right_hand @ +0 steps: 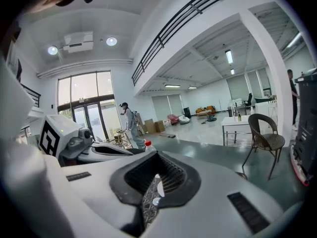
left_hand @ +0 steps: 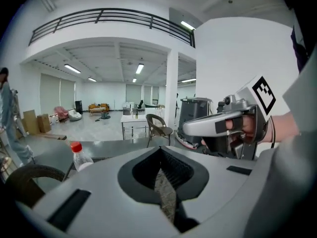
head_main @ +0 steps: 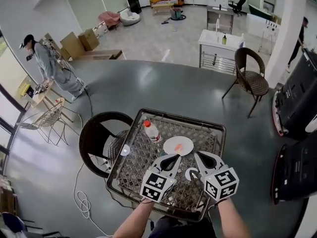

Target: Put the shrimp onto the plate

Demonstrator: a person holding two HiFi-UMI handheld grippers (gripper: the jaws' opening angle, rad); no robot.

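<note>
A white plate (head_main: 174, 142) sits on the square mesh-top table (head_main: 143, 155), and a small orange shrimp (head_main: 181, 147) lies on the plate. My left gripper (head_main: 170, 160) hovers just in front of the plate. Its jaws are shut, with nothing between them. My right gripper (head_main: 203, 158) hangs to the plate's right, also shut and empty. In the left gripper view the left gripper (left_hand: 161, 157) shows only mesh through its slit, with the right gripper (left_hand: 233, 125) beside it. The right gripper (right_hand: 154, 182) looks the same in its own view, with the left gripper (right_hand: 74, 143) beside it.
A clear bottle with a red cap (head_main: 151, 130) stands left of the plate. A small white ring (head_main: 191, 173) and a small white disc (head_main: 125, 151) lie on the mesh. A dark round chair (head_main: 99, 133) is at the table's left. A person (head_main: 49, 63) stands far left.
</note>
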